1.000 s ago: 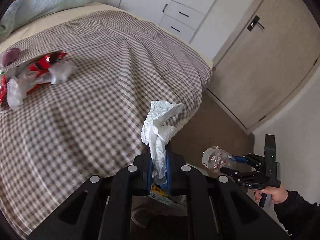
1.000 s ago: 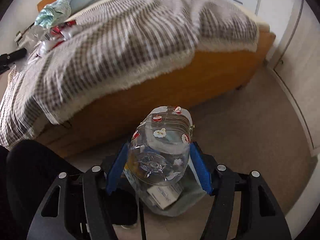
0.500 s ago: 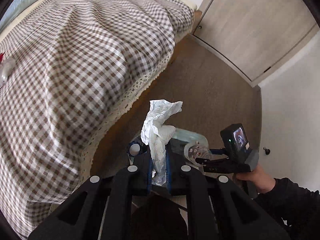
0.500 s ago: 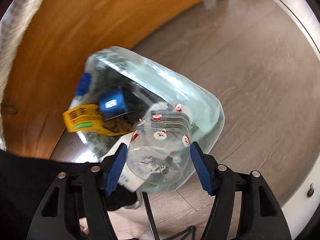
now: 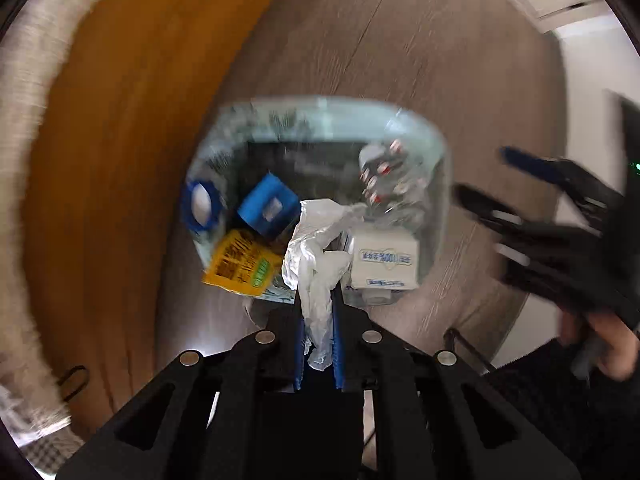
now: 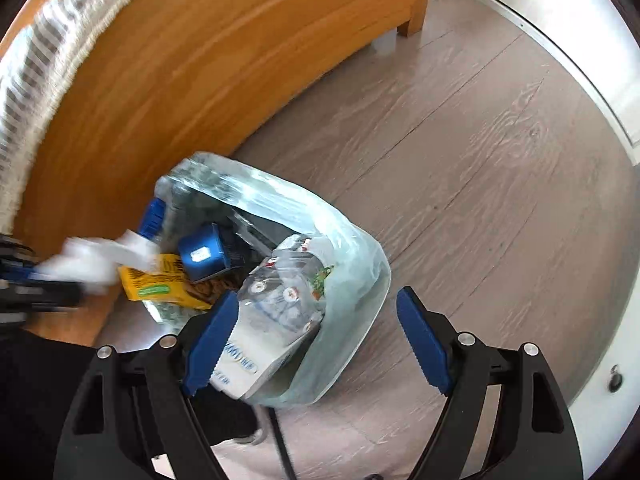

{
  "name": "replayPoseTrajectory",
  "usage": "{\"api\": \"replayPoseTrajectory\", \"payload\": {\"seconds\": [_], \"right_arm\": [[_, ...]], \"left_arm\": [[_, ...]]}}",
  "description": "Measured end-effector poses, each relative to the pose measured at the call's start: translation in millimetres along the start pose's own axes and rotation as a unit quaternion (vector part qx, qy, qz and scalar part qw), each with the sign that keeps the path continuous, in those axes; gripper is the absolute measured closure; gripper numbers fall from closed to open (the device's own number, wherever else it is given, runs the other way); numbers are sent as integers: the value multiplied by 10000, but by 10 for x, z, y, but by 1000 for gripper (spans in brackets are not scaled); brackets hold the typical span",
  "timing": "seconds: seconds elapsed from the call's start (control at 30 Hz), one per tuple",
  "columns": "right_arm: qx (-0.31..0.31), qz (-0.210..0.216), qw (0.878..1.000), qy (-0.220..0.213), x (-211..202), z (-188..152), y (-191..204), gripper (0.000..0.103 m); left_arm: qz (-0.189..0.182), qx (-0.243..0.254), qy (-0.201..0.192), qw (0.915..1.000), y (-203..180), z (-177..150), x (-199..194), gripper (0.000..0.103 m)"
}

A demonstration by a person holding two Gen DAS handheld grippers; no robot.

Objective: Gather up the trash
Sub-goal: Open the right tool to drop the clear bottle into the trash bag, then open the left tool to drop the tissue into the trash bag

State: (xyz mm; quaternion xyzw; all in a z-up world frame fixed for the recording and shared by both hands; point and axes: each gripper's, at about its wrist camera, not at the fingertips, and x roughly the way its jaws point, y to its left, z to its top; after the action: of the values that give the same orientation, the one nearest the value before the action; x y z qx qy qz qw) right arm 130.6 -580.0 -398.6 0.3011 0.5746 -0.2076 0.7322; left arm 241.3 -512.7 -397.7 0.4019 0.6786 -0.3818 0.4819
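Overhead, both grippers hang above the bin.
Bin rim: the pale bag-lined trash bin [image 6: 352,280] stands on the wood floor [image 6: 480,168], its left side close against the orange bed frame [image 6: 224,64]; whether they touch is not clear.
Open room: bare floor runs to the right and far side of the bin, up to the white baseboard [image 6: 560,52].
Left gripper [image 5: 317,328]: clamped tight on a white crumpled tissue [image 5: 316,256], which hangs over the near part of the bin mouth.
Right gripper [image 6: 316,340]: blue pads spread wide, nothing between them, over the near right rim.
Clear bottle [image 6: 286,292]: lies inside the bin, red-and-white print showing, on top of a white carton [image 6: 248,364].
Other contents: a blue box [image 5: 269,209], a yellow packet [image 5: 240,266] poking over the near left rim, a blue-rimmed lid [image 5: 202,208] at the left wall.
In the way: the packet and carton crowd the near side under the tissue.
Left view only: the holder's hand [image 5: 604,344] behind the blurred right tool.
Right view only: the fringed checked bedspread [image 6: 48,40] overhanging the frame, and a bed leg [image 6: 412,24].
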Motion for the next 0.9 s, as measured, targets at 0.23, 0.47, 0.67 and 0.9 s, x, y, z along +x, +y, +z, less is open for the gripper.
{"api": "replayPoseTrajectory", "payload": {"seconds": [0.23, 0.47, 0.67, 0.9], "right_arm": [[15, 955, 9954, 36, -132, -33, -18, 65], [317, 1307, 9893, 570, 584, 65, 15, 87], [332, 23, 9936, 1077, 1080, 28, -149, 87], [197, 122, 9984, 514, 572, -27, -43, 87]], "left_arm": [[-215, -362, 711, 9966, 0, 319, 577, 93], [-179, -785, 532, 9953, 79, 453, 666, 59], [-436, -1118, 76, 9927, 187, 414, 434, 56], [-676, -1182, -328, 9901, 172, 314, 211, 56]]}}
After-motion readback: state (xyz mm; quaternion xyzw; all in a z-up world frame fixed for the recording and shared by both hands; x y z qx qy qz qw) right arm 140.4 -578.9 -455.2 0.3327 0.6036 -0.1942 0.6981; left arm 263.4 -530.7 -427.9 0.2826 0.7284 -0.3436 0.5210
